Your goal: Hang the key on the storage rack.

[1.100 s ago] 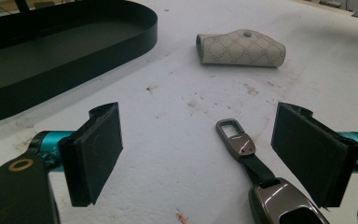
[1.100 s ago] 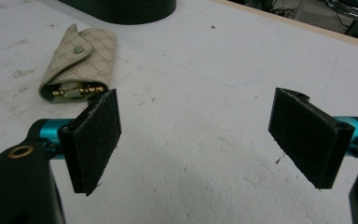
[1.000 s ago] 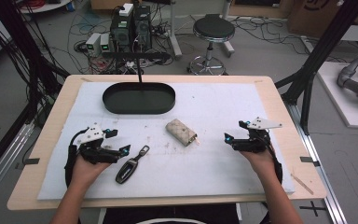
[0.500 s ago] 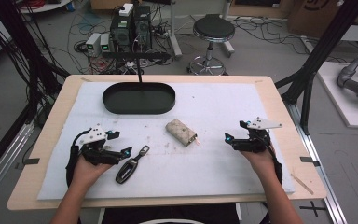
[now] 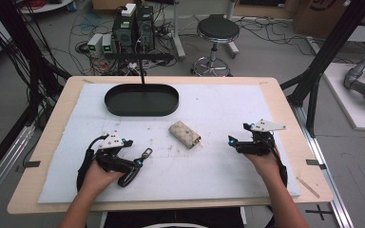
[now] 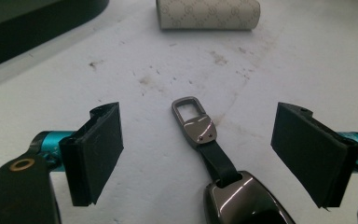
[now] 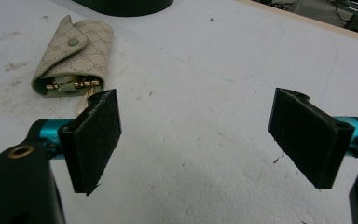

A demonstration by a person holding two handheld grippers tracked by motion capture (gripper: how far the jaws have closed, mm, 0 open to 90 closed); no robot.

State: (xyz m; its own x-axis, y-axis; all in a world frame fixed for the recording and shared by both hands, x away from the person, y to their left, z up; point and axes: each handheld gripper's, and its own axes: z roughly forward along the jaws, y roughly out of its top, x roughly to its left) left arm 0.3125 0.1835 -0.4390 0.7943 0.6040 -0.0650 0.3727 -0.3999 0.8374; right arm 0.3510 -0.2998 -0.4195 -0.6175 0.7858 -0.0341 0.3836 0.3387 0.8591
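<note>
A dark car key fob with a strap and metal clasp lies on the white mat. My left gripper is open right over it, one jaw on each side of the strap. A beige patterned key pouch lies mid-mat, its gold hooks showing at the open end. My right gripper hovers open to the right of the pouch, with nothing between its jaws.
A black oval tray sits at the back left of the mat. The wooden table edge runs along the right. Cables, equipment and a stool stand on the floor behind the table.
My left gripper has slid right and forward, so that its jaws now straddle the key fob's strap. The right gripper and the pouch have stayed put.
</note>
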